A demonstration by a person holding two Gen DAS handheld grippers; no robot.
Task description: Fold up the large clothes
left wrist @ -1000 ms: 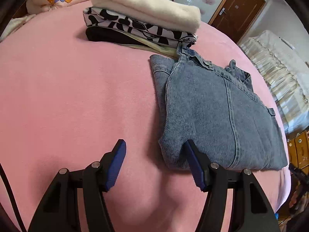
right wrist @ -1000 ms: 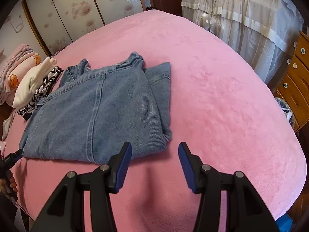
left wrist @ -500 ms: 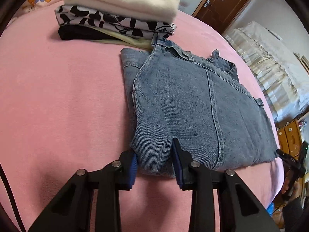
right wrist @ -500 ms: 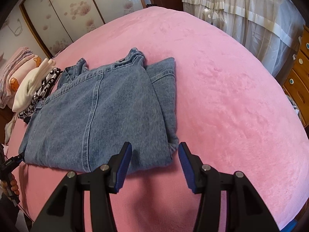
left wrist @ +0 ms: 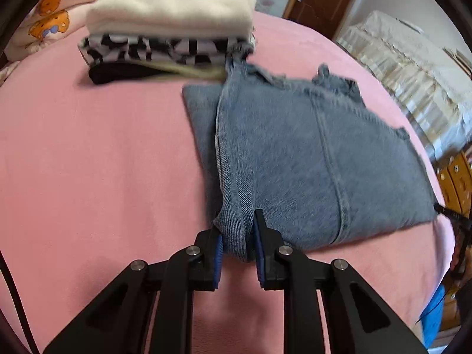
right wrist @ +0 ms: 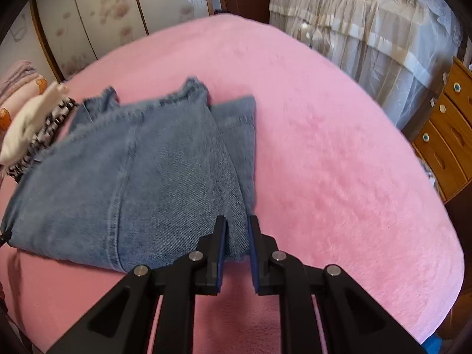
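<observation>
The left gripper (left wrist: 237, 243) has just been closing and now pinches the near left corner of the folded jeans (left wrist: 309, 159), which lie on the pink bed cover (left wrist: 97, 162) beside a stack of folded clothes (left wrist: 168, 32). The right gripper (right wrist: 237, 243) has likewise just been closing, and its jaws clamp the near right corner. A second ago both stood wide and short of the denim edge; with both corners now held, the next fold looks ready to begin.
</observation>
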